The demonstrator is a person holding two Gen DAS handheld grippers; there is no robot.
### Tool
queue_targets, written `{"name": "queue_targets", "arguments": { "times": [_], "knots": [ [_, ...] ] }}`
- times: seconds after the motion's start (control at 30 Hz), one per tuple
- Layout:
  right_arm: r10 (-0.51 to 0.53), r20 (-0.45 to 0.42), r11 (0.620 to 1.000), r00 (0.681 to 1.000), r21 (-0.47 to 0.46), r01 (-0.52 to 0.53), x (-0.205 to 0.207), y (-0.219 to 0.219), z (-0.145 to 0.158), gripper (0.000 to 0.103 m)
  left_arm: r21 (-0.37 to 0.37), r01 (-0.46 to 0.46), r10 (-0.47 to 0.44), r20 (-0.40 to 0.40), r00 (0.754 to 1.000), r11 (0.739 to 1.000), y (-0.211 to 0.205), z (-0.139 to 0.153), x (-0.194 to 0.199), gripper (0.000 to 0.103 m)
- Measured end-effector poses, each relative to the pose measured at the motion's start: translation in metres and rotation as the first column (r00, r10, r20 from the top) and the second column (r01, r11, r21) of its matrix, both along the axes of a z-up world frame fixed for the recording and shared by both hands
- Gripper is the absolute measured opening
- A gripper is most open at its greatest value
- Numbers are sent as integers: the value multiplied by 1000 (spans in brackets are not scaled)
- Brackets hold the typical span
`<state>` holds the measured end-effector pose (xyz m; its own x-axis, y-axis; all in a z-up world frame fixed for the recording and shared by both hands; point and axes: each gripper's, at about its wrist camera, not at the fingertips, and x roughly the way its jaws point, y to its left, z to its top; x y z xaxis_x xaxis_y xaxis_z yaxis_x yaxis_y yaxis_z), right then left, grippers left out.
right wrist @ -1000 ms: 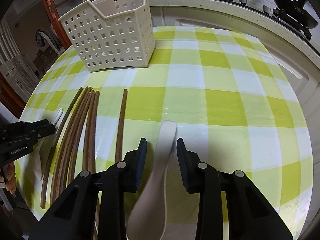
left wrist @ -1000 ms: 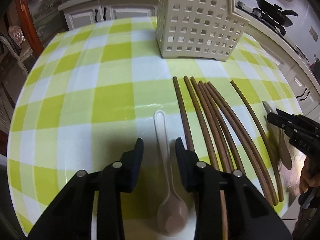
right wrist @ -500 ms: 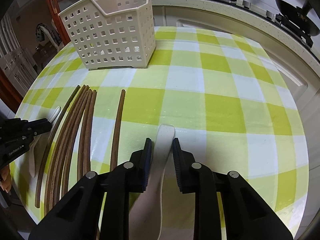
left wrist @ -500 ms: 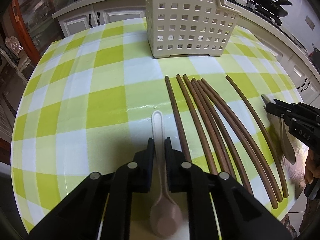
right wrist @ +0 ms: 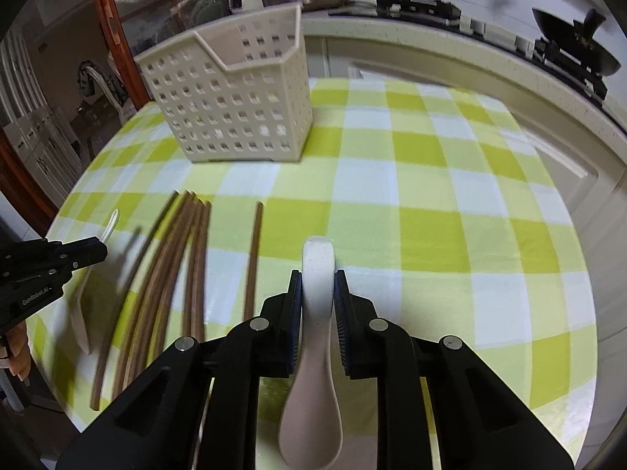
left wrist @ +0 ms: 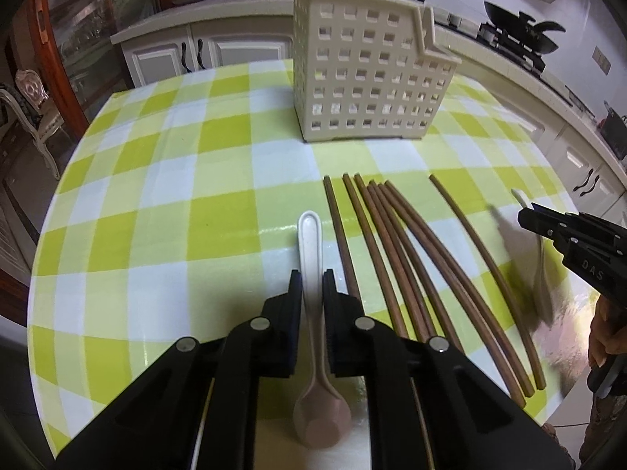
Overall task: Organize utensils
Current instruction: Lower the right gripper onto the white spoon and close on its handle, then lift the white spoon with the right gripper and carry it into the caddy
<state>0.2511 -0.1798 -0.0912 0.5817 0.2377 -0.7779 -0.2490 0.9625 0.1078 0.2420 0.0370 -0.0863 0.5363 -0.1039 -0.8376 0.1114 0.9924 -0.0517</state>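
My left gripper (left wrist: pixel 312 280) is shut on the handle of a slim white spoon (left wrist: pixel 309 235), bowl end toward the camera. My right gripper (right wrist: pixel 318 282) is shut on the handle of a wider white spoon (right wrist: pixel 319 262), held just above the cloth. Each gripper also shows in the other's view: the right gripper (left wrist: pixel 527 217) at the right edge, the left gripper (right wrist: pixel 100 248) at the left edge. Several brown chopsticks (left wrist: pixel 392 243) lie side by side between them, also in the right wrist view (right wrist: pixel 188 258). A cream perforated utensil holder (left wrist: pixel 368 74) stands at the table's far side (right wrist: pixel 235 105).
The round table (left wrist: pixel 156 203) wears a green-and-white checked cloth. White cabinets (left wrist: pixel 196 55) and a counter with a stove and wok (left wrist: pixel 521 35) stand behind it. A chair (left wrist: pixel 31 117) is at the far left. The table edge is close to both grippers.
Both grippers closed on their spoon handles and have lifted the spoons slightly; both views moved a little closer to the holder.
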Motion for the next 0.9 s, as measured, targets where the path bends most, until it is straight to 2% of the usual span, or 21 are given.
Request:
{"name": "queue_targets", "arguments": {
  "times": [0.3, 0.5, 0.63, 0.9],
  "knots": [
    [20, 112, 1000, 993, 3, -20, -24, 7, 39, 19, -14, -3, 4, 121, 993, 1000, 3, 38, -31, 11],
    [18, 160, 1000, 987, -1, -18, -37, 6, 50, 19, -28, -6, 11, 180, 984, 1000, 6, 50, -51, 11],
    [17, 166, 1000, 986, 3, -17, -38, 5, 50, 18, -31, -4, 10, 197, 980, 999, 5, 53, -55, 11],
    [30, 222, 1000, 975, -9, -29, -31, 9, 67, 18, -6, 6, -4, 286, 958, 1000, -4, 84, -52, 11]
  ]
}}
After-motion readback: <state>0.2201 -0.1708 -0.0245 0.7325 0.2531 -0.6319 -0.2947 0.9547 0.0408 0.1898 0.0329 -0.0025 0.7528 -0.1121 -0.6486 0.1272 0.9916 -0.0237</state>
